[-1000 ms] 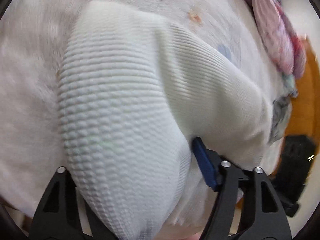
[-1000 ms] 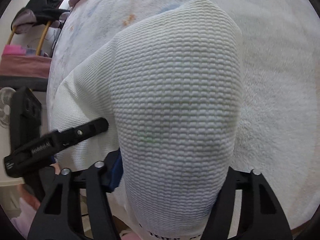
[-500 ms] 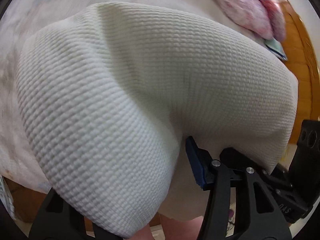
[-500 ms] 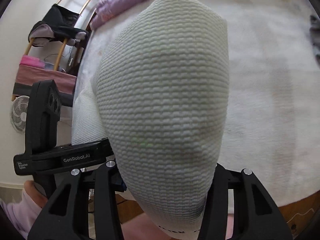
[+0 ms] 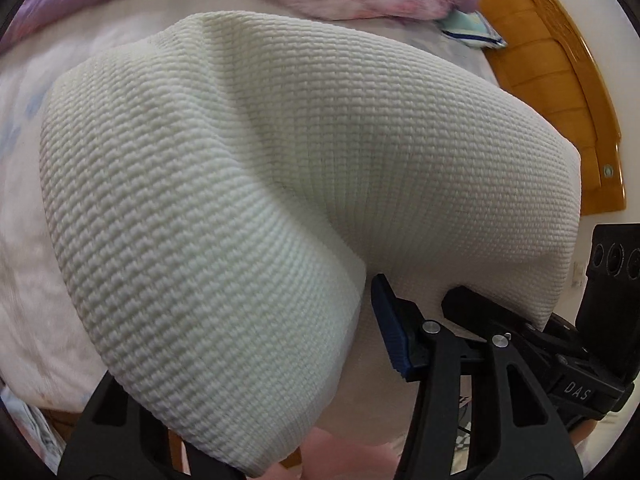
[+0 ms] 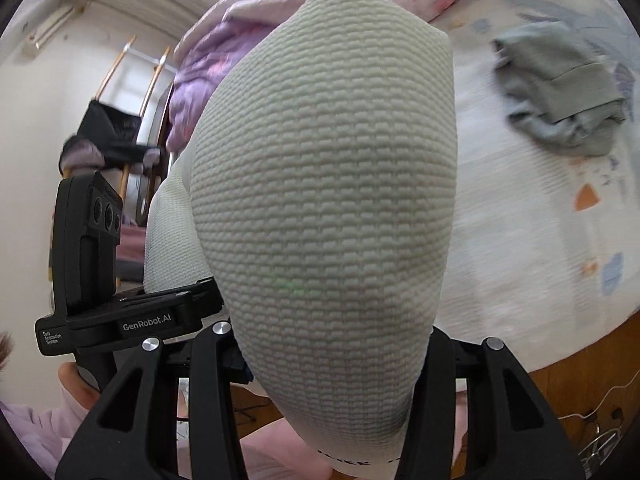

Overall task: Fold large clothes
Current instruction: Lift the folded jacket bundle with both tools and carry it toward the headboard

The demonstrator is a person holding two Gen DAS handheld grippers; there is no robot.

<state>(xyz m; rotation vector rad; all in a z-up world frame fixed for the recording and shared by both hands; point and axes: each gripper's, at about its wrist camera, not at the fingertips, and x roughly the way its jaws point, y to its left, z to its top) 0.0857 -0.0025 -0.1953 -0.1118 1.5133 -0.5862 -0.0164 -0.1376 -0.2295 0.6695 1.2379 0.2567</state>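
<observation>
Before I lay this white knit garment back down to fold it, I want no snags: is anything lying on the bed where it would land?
Mostly bare sheet lies below the white knit garment. A crumpled grey garment sits toward the far right, and a pink-purple quilt is heaped along the far edge. The garment itself hides whatever lies directly beneath it.

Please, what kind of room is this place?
Most likely a bedroom: a bed with a printed sheet, a rumpled purple quilt, and a curved wooden bed frame.
</observation>
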